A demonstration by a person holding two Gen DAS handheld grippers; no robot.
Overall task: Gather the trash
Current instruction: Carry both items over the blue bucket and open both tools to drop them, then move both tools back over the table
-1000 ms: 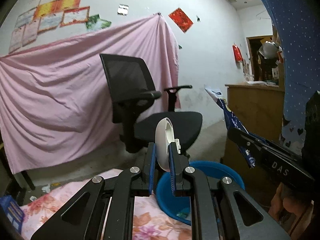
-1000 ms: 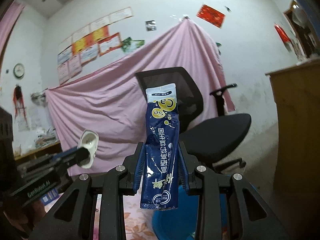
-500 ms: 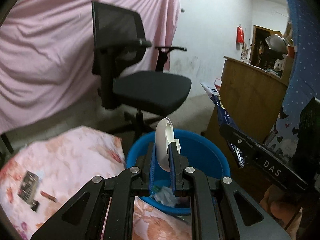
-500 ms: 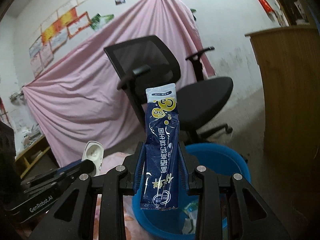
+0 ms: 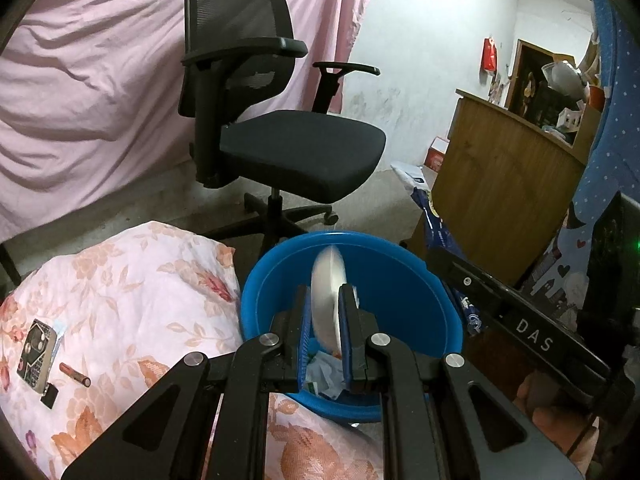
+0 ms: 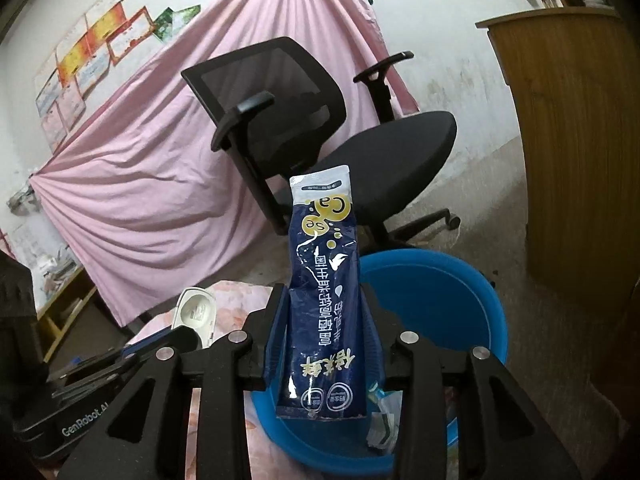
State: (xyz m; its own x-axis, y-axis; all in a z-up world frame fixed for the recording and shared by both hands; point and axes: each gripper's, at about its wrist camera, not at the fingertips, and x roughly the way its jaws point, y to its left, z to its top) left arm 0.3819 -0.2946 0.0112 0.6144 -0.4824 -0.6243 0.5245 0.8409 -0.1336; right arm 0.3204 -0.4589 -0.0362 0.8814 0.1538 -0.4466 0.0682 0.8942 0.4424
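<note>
Although motion blurs the white lid (image 5: 327,300), the left gripper (image 5: 326,334) clamps it above the blue basin (image 5: 404,280). Crumpled trash (image 5: 325,376) lies half hidden inside. Right gripper (image 6: 324,344) pinches a navy sachet (image 6: 326,300); an office chair (image 5: 280,120) stands behind.

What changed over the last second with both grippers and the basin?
Both grippers tilted down and came over the blue basin, which now fills the lower view. The left gripper still clamps the white cap; the right gripper still clamps the blue packet. Nothing has been dropped.
</note>
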